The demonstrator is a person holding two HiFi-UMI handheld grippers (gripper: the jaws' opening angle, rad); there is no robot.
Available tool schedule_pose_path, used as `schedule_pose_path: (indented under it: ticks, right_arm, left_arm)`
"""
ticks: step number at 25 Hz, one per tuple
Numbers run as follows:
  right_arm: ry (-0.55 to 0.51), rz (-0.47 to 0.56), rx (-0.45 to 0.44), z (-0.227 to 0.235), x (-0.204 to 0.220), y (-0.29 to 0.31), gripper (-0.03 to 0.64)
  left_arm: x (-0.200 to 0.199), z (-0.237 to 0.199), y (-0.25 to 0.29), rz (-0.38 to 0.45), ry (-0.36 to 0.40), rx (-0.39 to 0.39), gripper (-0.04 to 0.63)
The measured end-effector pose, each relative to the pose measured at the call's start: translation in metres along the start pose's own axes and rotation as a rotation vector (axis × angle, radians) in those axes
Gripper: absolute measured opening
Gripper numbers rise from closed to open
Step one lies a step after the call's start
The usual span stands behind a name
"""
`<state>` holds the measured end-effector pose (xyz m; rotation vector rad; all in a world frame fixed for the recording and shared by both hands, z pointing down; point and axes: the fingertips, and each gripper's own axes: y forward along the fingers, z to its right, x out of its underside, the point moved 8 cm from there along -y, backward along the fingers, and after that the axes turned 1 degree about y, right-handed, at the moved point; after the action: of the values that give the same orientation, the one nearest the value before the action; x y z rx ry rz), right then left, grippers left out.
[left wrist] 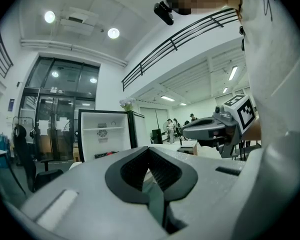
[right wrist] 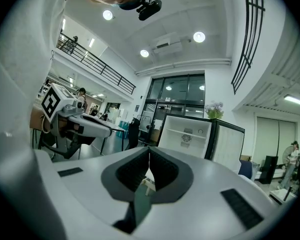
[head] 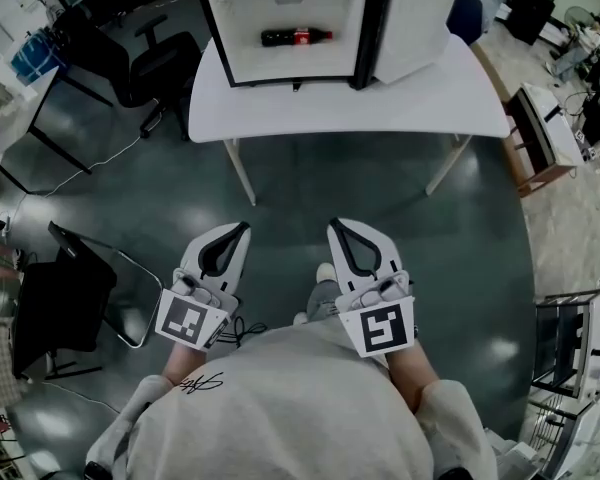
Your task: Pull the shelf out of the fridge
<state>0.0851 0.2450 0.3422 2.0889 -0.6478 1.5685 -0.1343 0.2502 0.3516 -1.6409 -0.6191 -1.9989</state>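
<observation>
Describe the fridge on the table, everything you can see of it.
The fridge is a small box, black outside and white inside, standing upright on the white table. Its door hangs wide open. One white shelf spans the upper interior, in place. A dark bottle with a red label lies on its side at the bottom.

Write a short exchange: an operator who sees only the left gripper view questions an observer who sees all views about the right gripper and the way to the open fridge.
Operator: Is the right gripper holding anything?
Observer: No. The right gripper is shut, with nothing between its jaws.
Operator: How near am I to the fridge?
Observer: Not near. In the head view, bare floor separates the left gripper and the right one from the white table that bears the fridge.
</observation>
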Motion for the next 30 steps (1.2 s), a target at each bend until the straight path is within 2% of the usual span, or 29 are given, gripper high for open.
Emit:
schedule_pose_path:
  ticks: [30]
  right_arm:
    - [0.015,0.027,-0.052,0.101,0.008,0.102,0.012]
  left_arm:
    - [-0.006,-0.071,0.127,0.004,0.02,-0.02,0.005]
